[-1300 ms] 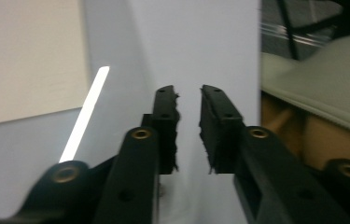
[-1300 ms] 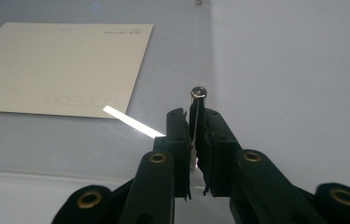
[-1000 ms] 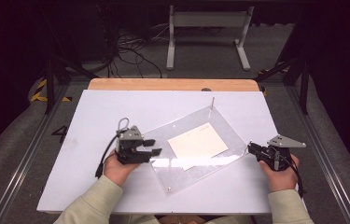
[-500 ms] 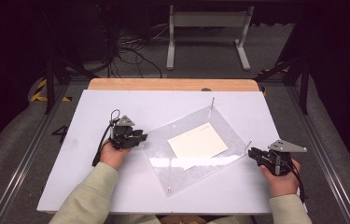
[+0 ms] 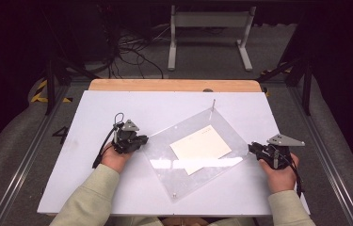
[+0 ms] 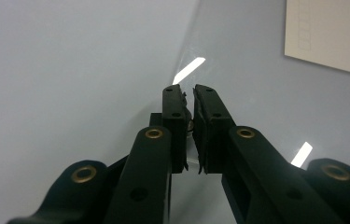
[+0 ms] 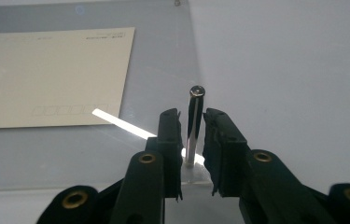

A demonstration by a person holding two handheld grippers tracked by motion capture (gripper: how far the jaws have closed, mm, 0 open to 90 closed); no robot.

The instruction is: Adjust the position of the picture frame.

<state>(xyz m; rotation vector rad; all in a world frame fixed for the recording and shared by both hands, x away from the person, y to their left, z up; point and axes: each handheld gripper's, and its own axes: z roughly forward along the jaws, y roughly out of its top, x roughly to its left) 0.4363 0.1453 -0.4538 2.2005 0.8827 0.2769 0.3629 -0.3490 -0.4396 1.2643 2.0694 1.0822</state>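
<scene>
1. The clear acrylic sheet (image 5: 195,157) is a flat, glossy, transparent rectangle. It lies skewed on the matte white desk (image 5: 94,188) and reflects bright light streaks.
2. A slim metal pin (image 7: 194,126) with a round head stands upright at the sheet's right corner. Another pin (image 5: 213,104) stands at the far corner. A small stud (image 5: 174,194) marks the near corner.
3. A cream paper card (image 5: 201,148), rectangular with faint printed boxes, lies flat at the middle of the sheet.
4. Beyond the desk's wooden far edge (image 5: 174,85) stand a white metal frame (image 5: 209,33) and loose black cables (image 5: 127,52) on the floor.
5. The left tongs (image 5: 142,140) rest at the sheet's left corner. Their jaws have just been closing and stand almost together. The left gripper view shows a small piece at that corner between them.
6. The right tongs (image 5: 252,149) stand at the right corner. Their jaws flank the pin with narrow gaps showing on both sides; contact cannot be confirmed.
</scene>
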